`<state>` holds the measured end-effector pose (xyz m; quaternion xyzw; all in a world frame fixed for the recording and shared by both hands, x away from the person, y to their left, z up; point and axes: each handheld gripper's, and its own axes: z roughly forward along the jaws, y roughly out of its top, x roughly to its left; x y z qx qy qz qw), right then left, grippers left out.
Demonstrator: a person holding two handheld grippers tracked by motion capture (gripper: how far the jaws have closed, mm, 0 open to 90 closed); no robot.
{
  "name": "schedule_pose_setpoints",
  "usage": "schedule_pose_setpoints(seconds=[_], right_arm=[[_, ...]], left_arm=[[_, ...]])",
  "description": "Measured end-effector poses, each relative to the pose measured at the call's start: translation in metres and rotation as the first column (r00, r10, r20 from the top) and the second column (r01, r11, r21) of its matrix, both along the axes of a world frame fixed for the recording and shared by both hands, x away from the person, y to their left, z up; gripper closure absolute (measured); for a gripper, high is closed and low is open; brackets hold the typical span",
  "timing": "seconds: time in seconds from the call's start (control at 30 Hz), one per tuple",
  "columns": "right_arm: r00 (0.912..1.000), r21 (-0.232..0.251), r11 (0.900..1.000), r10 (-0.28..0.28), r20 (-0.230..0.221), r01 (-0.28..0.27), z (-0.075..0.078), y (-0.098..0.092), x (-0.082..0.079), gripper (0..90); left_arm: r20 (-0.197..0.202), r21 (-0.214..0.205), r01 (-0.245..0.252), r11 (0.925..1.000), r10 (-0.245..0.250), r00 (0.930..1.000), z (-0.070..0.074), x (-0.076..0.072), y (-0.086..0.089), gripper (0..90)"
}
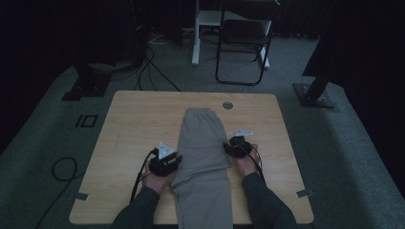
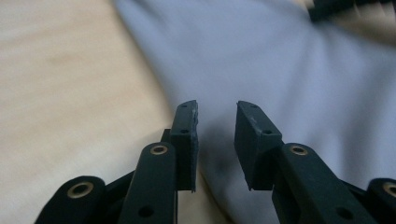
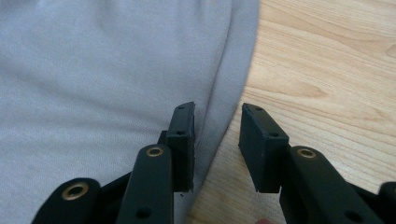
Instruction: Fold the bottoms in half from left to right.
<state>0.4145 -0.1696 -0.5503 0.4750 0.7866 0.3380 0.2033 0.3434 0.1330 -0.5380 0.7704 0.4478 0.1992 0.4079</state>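
Grey trousers (image 1: 203, 157) flat, lengthwise on surface (image 1: 129, 129), between my tools. Left tool (image 2: 215, 140) and right tool (image 3: 217, 144): jaws parted, gripping nothing. Cloth judged soft, light, limp; best hold at side edges.

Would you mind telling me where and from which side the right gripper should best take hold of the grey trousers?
Probably at the folded side edge of the grey trousers, coming in from the bare tabletop on the person's right. The cloth lies flat, so only its raised edge offers something to pinch. The right gripper already stands open with that edge between its jaws, not yet pressing.
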Motion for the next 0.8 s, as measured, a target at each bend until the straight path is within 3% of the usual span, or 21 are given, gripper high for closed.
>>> schedule_pose_setpoints(seconds=[0.07,0.13,0.23,0.33,0.4,0.53,0.8], right_arm=[[1.0,0.008,1.0,-0.003,0.0,0.003,0.0,0.0,0.001,66.7],[1.0,0.017,0.9998,-0.005,0.002,0.005,-0.001,0.0,0.001,67.5],[1.0,0.02,0.9998,-0.001,0.008,0.001,-0.002,0.001,0.0,70.3],[1.0,0.024,0.9997,0.0,0.008,0.0,-0.002,0.001,0.0,70.6],[1.0,0.025,0.9997,0.001,0.009,-0.001,-0.002,0.001,0.0,70.7],[1.0,0.024,0.9997,-0.001,0.005,0.001,-0.002,0.002,-0.002,71.9],[0.9996,0.039,0.9989,0.027,0.005,-0.027,-0.003,-0.002,-0.023,71.5]], left_arm=[[0.001,-0.015,-0.023,0.9996,0.023,0.9997,0.004,0.017,-0.001,68.7],[-0.032,-0.012,-0.04,0.9991,0.04,0.9987,0.004,0.039,-0.004,68.7],[-0.07,0.03,-0.037,0.9989,0.039,0.9968,-0.001,0.068,-0.014,69.5],[-0.09,0.069,-0.031,0.9972,0.037,0.9953,-0.008,0.081,-0.022,72.6],[-0.082,0.104,-0.029,0.9942,0.038,0.9959,-0.012,0.081,-0.026,77.8],[-0.08,0.115,-0.009,0.9933,0.019,0.9966,-0.012,0.073,-0.025,83.1],[-0.073,0.099,0.03,0.9946,-0.023,0.9971,-0.014,0.045,-0.01,82.8]])
